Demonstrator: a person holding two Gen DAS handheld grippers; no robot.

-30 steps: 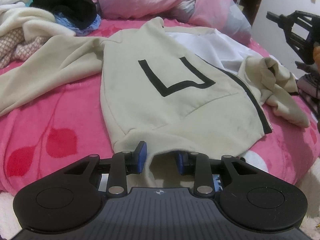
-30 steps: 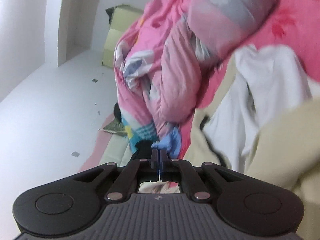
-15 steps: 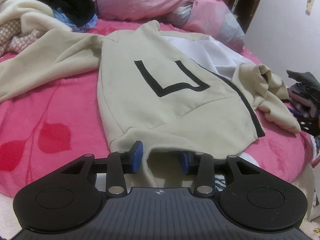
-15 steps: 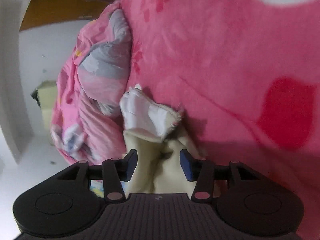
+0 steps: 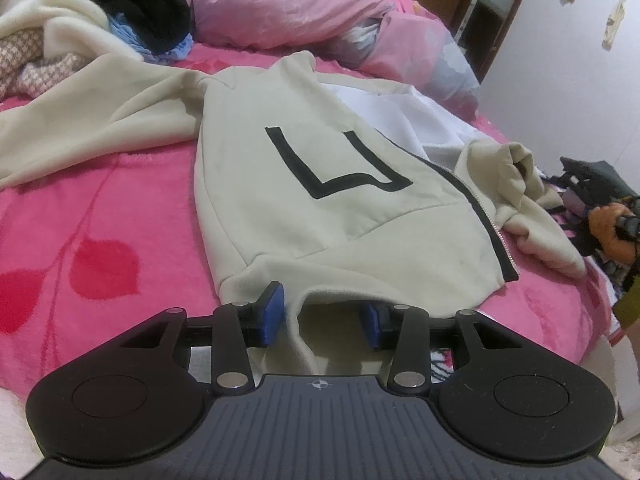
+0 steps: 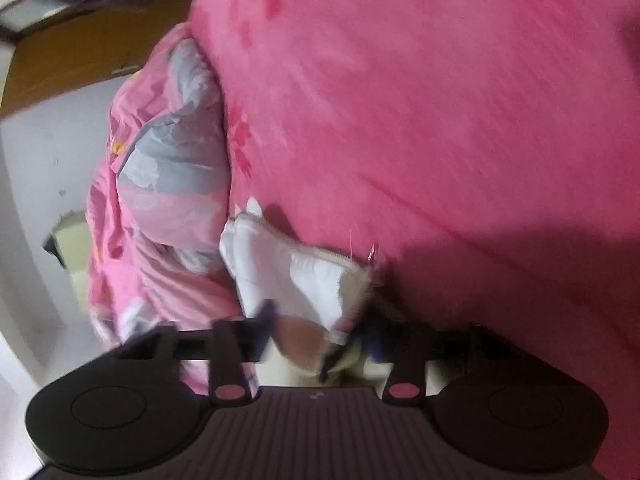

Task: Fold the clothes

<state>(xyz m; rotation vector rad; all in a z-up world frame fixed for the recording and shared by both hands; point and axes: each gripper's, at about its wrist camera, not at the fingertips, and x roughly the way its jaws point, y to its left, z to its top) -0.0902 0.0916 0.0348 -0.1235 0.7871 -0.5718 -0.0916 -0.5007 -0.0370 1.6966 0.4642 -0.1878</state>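
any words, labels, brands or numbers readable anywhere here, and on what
No readable words or numbers in either view.
Hoodie: a black angular mark like an open "U" or "L", not clearly a letter.
Left gripper body: a small crosshair emblem, no text.
Right gripper body: the same spot is too blurred to read.
Wall: paper scraps, too small to read.

A home bedroom: a bed under a pink fleece blanket (image 5: 120, 208), a rumpled pink duvet (image 5: 288, 4), heaped clothes (image 5: 60, 36).

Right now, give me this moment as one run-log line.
left tongs: open, straddling cream hoodie hem | right tongs: open around white-lined hoodie edge, blurred | surface: pink blanket
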